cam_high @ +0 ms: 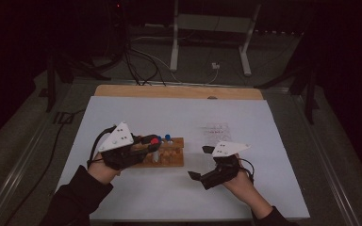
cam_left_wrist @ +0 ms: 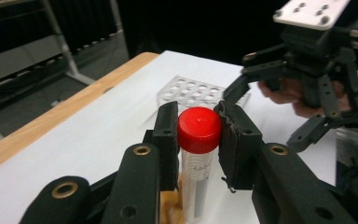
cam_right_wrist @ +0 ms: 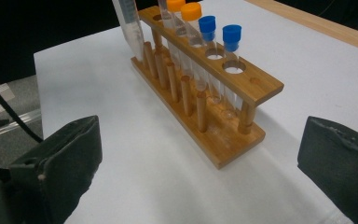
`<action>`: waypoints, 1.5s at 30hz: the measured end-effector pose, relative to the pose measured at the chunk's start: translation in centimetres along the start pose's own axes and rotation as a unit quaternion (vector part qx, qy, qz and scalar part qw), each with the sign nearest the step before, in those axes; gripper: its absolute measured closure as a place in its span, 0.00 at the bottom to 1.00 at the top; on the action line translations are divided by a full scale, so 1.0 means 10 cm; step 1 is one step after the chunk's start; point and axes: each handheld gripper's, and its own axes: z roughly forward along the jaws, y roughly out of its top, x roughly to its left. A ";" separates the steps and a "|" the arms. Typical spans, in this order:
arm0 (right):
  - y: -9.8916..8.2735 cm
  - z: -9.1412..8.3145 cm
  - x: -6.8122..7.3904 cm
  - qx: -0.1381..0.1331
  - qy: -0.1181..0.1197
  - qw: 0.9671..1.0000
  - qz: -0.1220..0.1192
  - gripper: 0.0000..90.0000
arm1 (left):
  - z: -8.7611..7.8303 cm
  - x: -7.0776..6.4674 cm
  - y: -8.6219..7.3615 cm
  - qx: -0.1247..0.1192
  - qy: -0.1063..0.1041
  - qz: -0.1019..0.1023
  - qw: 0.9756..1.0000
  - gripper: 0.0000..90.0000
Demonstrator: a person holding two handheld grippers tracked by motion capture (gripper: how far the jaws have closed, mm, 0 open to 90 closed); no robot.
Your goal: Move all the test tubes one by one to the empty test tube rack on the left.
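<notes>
1. My left gripper (cam_left_wrist: 198,135) pinches the red-capped tube (cam_left_wrist: 197,161) just under its cap, one pad on each side; the tube hangs upright between the jaws, long axis near vertical, cap on top.
2. In the high view that tube (cam_high: 155,147) sits over the left end of the wooden rack (cam_high: 167,157), its lower end above or beside the rack top; I cannot tell whether the tip is clear of a hole.
3. In the right gripper view the tube's clear conical tip (cam_right_wrist: 130,29) hangs beside the far end of the rack (cam_right_wrist: 205,93), while orange-capped (cam_right_wrist: 191,18) and blue-capped tubes (cam_right_wrist: 231,39) stand in their holes.
4. My right gripper (cam_high: 206,163) has its jaws spread wide with nothing between them, resting near the rack's right end, pointing at it.
5. The clear plastic rack (cam_high: 215,130) lies beyond my right hand, well apart from the left, so I judge a hand-over or a long carry across comes next.
</notes>
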 end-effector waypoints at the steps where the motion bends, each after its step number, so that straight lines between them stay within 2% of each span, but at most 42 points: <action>1: 0.00 0.00 0.00 0.000 0.001 1.000 0.002 0.00 | -0.04 0.02 0.00 -0.003 0.004 -0.002 1.000 0.79; 10: 0.01 -0.01 0.02 -0.003 0.003 1.000 -0.001 0.00 | -0.33 0.19 -0.02 -0.013 0.044 -0.016 0.999 0.79; 14: 0.01 0.00 0.02 -0.003 0.004 1.000 -0.003 0.00 | -0.40 0.24 -0.05 -0.016 0.058 -0.023 0.998 0.79; 21: 0.02 -0.02 0.01 -0.007 0.001 1.000 -0.004 0.00 | -0.47 0.30 -0.10 -0.006 0.073 -0.027 0.997 0.79; 30: 0.02 -0.01 0.02 -0.006 0.001 1.000 -0.008 0.00 | -0.53 0.41 -0.20 0.004 0.094 -0.036 0.995 0.79; 37: 0.01 -0.01 0.01 -0.004 0.001 1.000 -0.005 0.00 | -0.53 0.56 -0.26 -0.011 0.115 -0.048 0.992 0.79; 45: 0.01 -0.01 -0.01 -0.003 0.001 1.000 -0.003 0.00 | -0.43 0.70 -0.35 -0.026 0.132 -0.063 0.989 0.79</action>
